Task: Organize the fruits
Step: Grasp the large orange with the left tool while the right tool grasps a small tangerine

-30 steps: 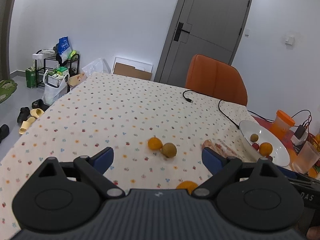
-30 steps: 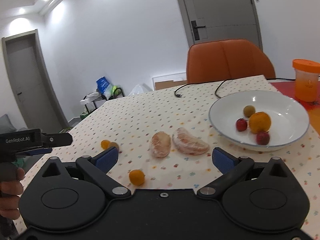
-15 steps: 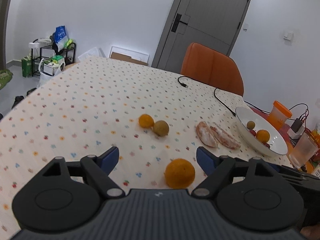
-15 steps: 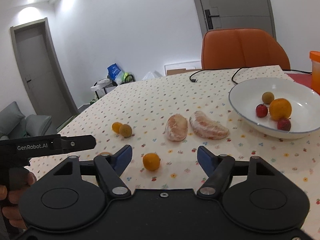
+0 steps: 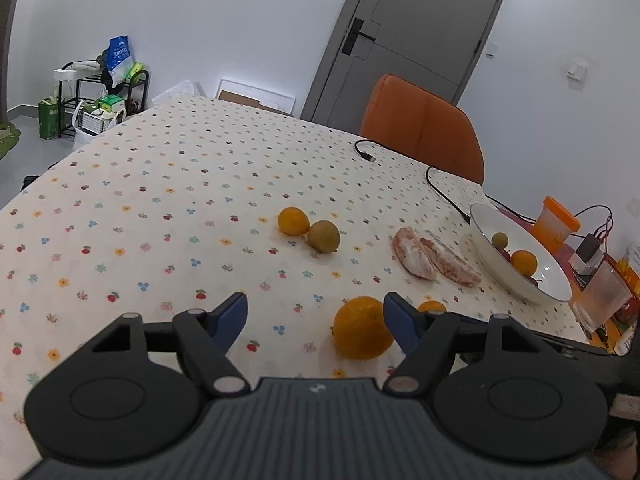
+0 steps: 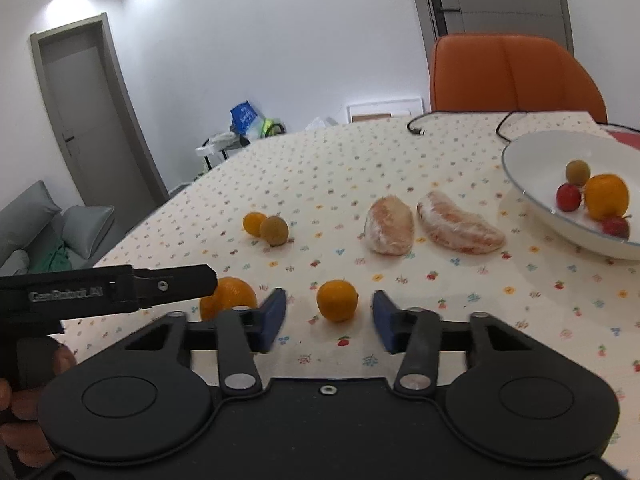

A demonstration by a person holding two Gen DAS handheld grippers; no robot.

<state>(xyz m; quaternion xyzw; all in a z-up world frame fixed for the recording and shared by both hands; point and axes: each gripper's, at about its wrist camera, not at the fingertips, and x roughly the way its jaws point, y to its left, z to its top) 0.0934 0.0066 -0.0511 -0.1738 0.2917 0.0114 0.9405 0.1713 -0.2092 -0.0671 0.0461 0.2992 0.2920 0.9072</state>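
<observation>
A large orange [image 5: 362, 334] lies on the dotted tablecloth just ahead of my open left gripper [image 5: 316, 316], near its right finger; it also shows in the right wrist view [image 6: 228, 300]. A small orange [image 6: 337, 300] sits between the tips of my open right gripper [image 6: 326, 316], not gripped. Farther off lie a small orange [image 6: 253, 223] touching a brown-green fruit [image 6: 274, 230], and two peeled pomelo segments [image 6: 390, 225] [image 6: 458, 229]. A white bowl [image 6: 532, 168] at the right holds an orange, a brown fruit and red fruits.
A black cable [image 5: 436, 184] runs across the far table to the bowl. An orange chair [image 5: 422, 128] stands behind the table. An orange-lidded container [image 5: 558, 224], a clear cup [image 5: 604, 296] and a charger sit beyond the bowl.
Both grippers moved forward and lower toward the fruit. The large orange now lies close ahead of the left fingers, and the small orange sits between the right fingers, which have narrowed.
</observation>
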